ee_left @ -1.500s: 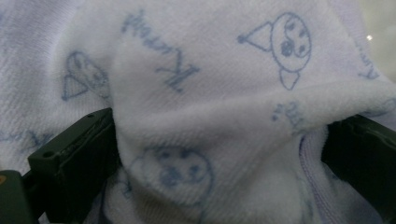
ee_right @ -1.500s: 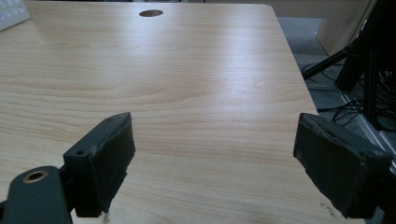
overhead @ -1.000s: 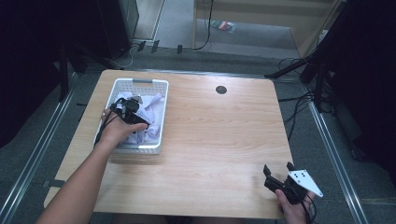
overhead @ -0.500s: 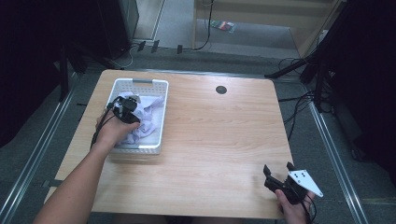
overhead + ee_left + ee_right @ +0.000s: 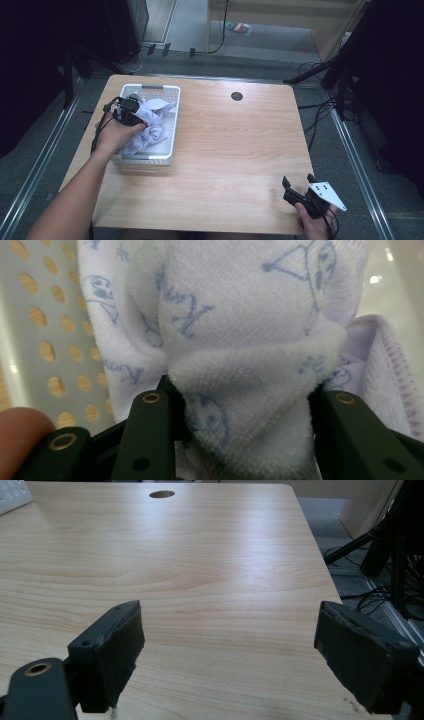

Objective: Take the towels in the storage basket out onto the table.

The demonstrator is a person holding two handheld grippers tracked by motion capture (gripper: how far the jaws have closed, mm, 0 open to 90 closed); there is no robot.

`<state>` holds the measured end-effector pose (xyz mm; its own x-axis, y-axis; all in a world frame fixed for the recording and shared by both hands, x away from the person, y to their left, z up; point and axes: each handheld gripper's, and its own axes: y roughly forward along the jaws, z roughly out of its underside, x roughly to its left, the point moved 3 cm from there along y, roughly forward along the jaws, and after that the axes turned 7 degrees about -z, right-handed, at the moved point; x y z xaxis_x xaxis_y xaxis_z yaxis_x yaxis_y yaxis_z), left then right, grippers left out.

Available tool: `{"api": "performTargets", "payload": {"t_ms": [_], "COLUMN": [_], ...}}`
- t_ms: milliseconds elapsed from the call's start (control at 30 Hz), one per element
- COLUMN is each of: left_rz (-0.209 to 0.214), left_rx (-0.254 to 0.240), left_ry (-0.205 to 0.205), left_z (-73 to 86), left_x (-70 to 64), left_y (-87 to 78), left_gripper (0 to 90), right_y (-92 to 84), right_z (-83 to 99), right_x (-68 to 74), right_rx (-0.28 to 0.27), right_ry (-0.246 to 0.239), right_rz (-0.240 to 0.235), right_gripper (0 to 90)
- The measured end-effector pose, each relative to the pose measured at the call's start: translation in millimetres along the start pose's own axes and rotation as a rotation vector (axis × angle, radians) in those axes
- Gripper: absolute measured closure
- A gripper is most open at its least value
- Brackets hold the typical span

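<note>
A white perforated basket (image 5: 172, 125) stands at the table's left and holds crumpled white cloths (image 5: 155, 122) with blue printed drawings. My left gripper (image 5: 134, 114) reaches into it; its jaws have just closed and are shut on a fold of the white cloth (image 5: 245, 370), which bulges between the two black jaws in the left gripper view. My right gripper (image 5: 298, 184) rests at the table's front right corner, open, with bare wood between its pads (image 5: 116, 652).
A round cable hole (image 5: 236, 96) sits in the wooden tabletop (image 5: 240, 145) near its far edge. Cables and dark stands lie on the floor (image 5: 325, 115) around the table. The basket's perforated wall (image 5: 45, 350) is close behind the held cloth.
The left hand has risen a little in the basket and its jaws have closed on the cloth, which is bunched up higher. The right gripper has kept still.
</note>
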<state>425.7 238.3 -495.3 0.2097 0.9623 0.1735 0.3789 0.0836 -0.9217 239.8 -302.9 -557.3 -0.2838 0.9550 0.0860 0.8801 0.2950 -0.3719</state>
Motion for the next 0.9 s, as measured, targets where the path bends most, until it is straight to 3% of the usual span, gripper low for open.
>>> {"api": "performTargets", "payload": {"t_ms": [900], "left_rz": [0.015], "left_rx": [-0.112], "left_ry": [0.032], "left_z": [-17.2], "left_x": [8.9], "left_y": [-75.9], "left_gripper": [56.9], "right_y": [0.1], "right_z": [0.0], "right_x": [0.3], "right_rx": [0.003], "right_ry": [-0.001], "right_rz": [0.003], "right_gripper": [12.7]}}
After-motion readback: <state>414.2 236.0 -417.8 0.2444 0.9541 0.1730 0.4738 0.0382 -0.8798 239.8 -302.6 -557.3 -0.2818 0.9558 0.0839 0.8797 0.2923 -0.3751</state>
